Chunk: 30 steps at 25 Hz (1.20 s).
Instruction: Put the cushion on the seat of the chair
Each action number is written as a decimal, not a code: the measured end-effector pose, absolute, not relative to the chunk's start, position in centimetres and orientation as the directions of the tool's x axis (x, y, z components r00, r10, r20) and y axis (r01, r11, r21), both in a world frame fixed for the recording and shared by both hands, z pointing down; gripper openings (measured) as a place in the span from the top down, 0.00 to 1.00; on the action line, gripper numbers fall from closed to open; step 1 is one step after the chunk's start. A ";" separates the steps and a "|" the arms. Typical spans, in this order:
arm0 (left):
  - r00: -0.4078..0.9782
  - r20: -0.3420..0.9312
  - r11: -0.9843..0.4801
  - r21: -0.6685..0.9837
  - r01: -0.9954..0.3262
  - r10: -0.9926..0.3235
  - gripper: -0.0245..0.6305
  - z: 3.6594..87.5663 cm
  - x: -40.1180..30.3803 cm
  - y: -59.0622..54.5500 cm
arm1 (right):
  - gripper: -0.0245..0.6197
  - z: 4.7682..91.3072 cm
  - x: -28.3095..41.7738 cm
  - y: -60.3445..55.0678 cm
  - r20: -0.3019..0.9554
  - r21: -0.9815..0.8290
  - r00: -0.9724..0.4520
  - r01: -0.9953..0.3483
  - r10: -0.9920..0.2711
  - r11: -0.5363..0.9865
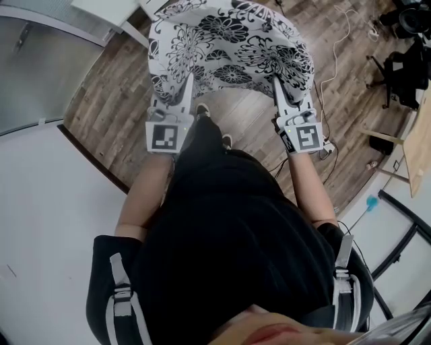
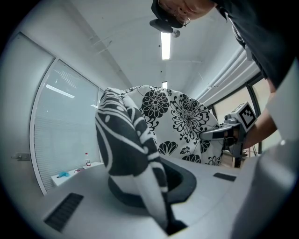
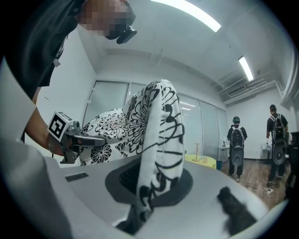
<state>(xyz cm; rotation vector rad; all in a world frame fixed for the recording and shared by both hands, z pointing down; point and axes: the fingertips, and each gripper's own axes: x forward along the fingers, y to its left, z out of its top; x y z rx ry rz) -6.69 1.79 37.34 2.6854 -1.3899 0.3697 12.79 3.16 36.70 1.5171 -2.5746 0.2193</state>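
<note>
A black-and-white flowered cushion (image 1: pixel 229 47) hangs in the air in front of me, above the wooden floor. My left gripper (image 1: pixel 187 79) is shut on its near left edge, and my right gripper (image 1: pixel 277 82) is shut on its near right edge. In the left gripper view a fold of the cushion (image 2: pixel 126 140) is pinched where the left gripper (image 2: pixel 164 223) closes, and the right gripper (image 2: pixel 219 134) shows across the cloth. In the right gripper view the cushion's edge (image 3: pixel 161 140) runs down into the right gripper (image 3: pixel 138 219), with the left gripper (image 3: pixel 86 139) beyond. I cannot make out a chair seat.
A glass partition (image 1: pixel 40 60) stands at the left and a white desk corner (image 1: pixel 108 10) at the top. Dark office chairs (image 1: pixel 407 67), a floor cable (image 1: pixel 337 60) and a wooden board (image 1: pixel 417 148) are at the right. Two people with backpacks (image 3: pixel 236 144) stand near a yellow table (image 3: pixel 203 161).
</note>
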 end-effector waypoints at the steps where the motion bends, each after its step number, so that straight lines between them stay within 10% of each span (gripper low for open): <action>1: 0.556 0.254 -0.580 -0.025 -0.814 -0.791 0.92 37.3 -6.6 1.8 | 0.92 36.6 12.8 3.1 0.198 -0.048 -0.479 -0.876 -0.855 0.479; 30: 0.539 0.215 -0.559 -0.041 -0.828 -0.814 0.92 37.1 -6.3 1.9 | 0.92 36.9 13.2 2.5 0.170 -0.011 -0.500 -0.863 -0.849 0.505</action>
